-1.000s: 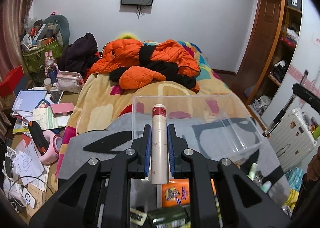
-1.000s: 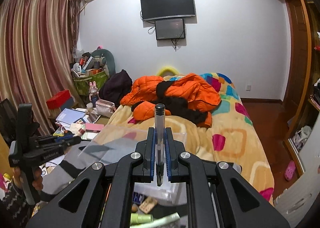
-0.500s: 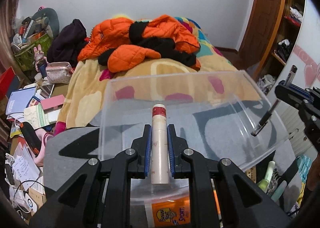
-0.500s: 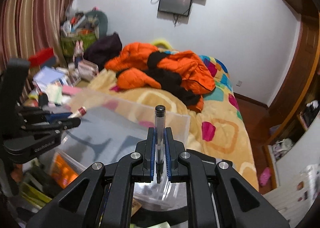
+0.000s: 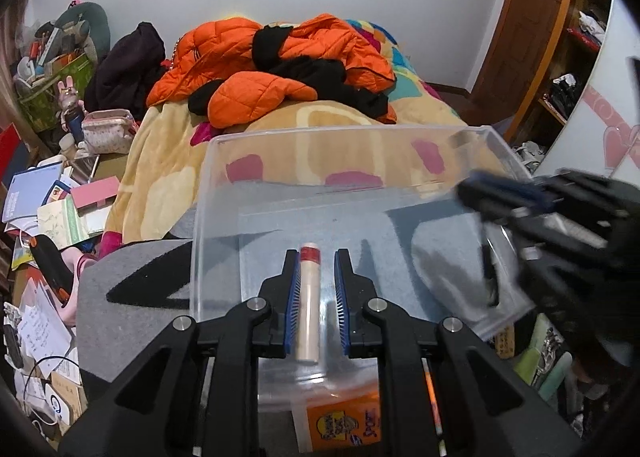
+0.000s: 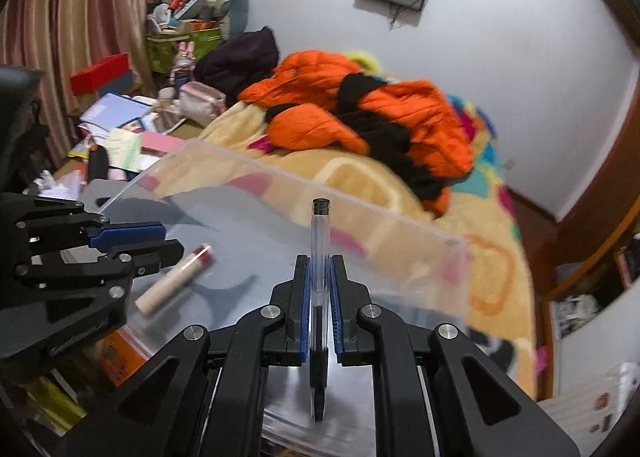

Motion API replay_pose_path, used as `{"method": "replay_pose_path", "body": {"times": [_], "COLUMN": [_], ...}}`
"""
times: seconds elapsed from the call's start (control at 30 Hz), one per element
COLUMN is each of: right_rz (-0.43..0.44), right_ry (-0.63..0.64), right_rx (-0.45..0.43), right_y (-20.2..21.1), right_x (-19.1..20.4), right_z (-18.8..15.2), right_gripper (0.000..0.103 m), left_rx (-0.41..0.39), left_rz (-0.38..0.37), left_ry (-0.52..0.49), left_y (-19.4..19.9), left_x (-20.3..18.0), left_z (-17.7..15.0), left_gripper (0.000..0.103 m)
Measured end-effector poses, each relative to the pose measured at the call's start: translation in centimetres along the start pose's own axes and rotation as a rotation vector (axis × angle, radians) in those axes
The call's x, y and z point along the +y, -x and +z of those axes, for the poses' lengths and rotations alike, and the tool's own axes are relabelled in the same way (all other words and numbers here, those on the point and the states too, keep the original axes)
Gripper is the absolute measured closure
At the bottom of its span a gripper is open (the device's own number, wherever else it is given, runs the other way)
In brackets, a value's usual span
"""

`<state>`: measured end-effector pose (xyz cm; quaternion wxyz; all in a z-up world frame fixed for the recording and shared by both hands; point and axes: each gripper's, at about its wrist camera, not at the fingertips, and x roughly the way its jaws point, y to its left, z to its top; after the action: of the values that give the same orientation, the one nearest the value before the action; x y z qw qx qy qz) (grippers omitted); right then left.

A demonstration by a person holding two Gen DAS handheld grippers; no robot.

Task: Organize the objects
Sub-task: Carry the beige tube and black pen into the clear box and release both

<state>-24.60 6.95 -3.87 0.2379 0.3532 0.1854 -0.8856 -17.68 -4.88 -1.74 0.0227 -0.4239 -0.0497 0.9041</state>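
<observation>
clear plastic forms the bin (image 5: 224,193) that fills the middle of the left wrist view, sitting on a grey mat (image 5: 120,297) at the foot of a bed with an orange jacket (image 5: 256,69) heaped on it. the left gripper (image 5: 316,289) has its blue-padded jaws spread apart, and a cream tube with a red band (image 5: 309,297) lies on the bin floor between them, with a gap showing on each side. an orange packet (image 5: 344,425) shows beneath the bin's near edge. the right gripper (image 5: 496,193) reaches in from the right over the bin's right wall, blurred.

from the right wrist view, the right gripper (image 6: 319,289) is clamped on a clear pen (image 6: 320,257) that stands up between its pads, black cap at the top, over the bin (image 6: 400,257). the cream tube (image 6: 176,277) lies flat inside the bin towards its left end, just beside the left gripper (image 6: 160,241), whose fingers stand parted above it. papers and boxes (image 6: 116,117) crowd the floor beside the bed.
</observation>
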Motion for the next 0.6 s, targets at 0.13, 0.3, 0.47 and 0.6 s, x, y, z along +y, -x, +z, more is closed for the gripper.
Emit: {"method": "replay_pose_path", "body": {"times": [0.13, 0.3, 0.47, 0.6], "right_rz": [0.078, 0.13, 0.153, 0.158], "right_ry": [-0.027, -0.028, -0.056, -0.072], "right_rx": [0.041, 0.087, 0.099, 0.066], "right_y": [-1.6, -2.9, -2.7, -0.5], "right_x": [0.5, 1.3, 1.1, 0.5], "right_z": [-0.4, -0.8, -0.9, -1.1], "right_gripper": [0.095, 0.095, 0.094, 0.075], "left_rx": [-0.02, -0.055, -0.106, -0.133], "left_rz": [-0.012, -0.027, -0.02, -0.024], "left_ry": [0.016, 0.02, -0.007, -0.021], "left_y": [1.3, 3.4, 5.8, 7.4], "left_x": [0.5, 1.0, 0.8, 0.8], "left_z": [-0.3, -0.7, -1.1, -1.5], "left_gripper": [0.077, 0.072, 0.057, 0.048]}}
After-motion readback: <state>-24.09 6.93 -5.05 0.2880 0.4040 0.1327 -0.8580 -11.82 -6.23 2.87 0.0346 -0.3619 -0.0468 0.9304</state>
